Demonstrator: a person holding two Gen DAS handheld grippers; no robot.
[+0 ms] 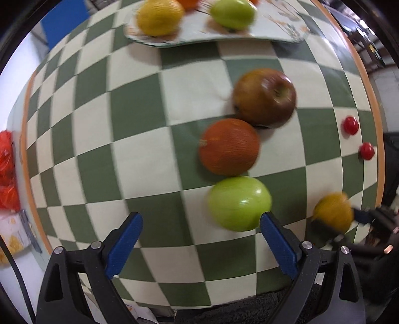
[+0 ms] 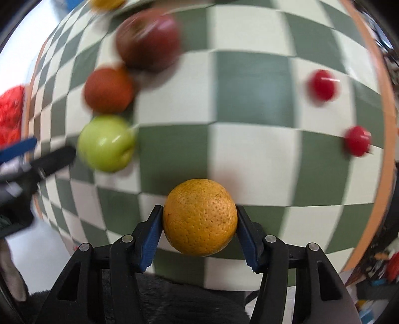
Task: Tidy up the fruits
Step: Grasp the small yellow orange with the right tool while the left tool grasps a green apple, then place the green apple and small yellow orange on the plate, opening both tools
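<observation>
My right gripper (image 2: 199, 219) is shut on an orange (image 2: 199, 216) above the checkered table's near edge; it shows blurred in the left wrist view (image 1: 333, 211). My left gripper (image 1: 200, 221) is open and empty, its right finger beside a green apple (image 1: 239, 203). Behind that apple lie a dark orange fruit (image 1: 229, 147) and a red-brown apple (image 1: 264, 97) in a row. The same row shows in the right wrist view: green apple (image 2: 107, 143), dark orange fruit (image 2: 108, 89), red-brown apple (image 2: 149, 40). A patterned plate (image 1: 274, 30) at the far edge holds a lemon (image 1: 159, 16) and another green apple (image 1: 233, 13).
Two small red fruits (image 1: 350, 125) (image 1: 366, 150) lie near the table's right edge, also in the right wrist view (image 2: 321, 86) (image 2: 357, 140). A red mesh bag (image 1: 7, 172) sits off the left edge. The table (image 1: 139, 107) has an orange rim.
</observation>
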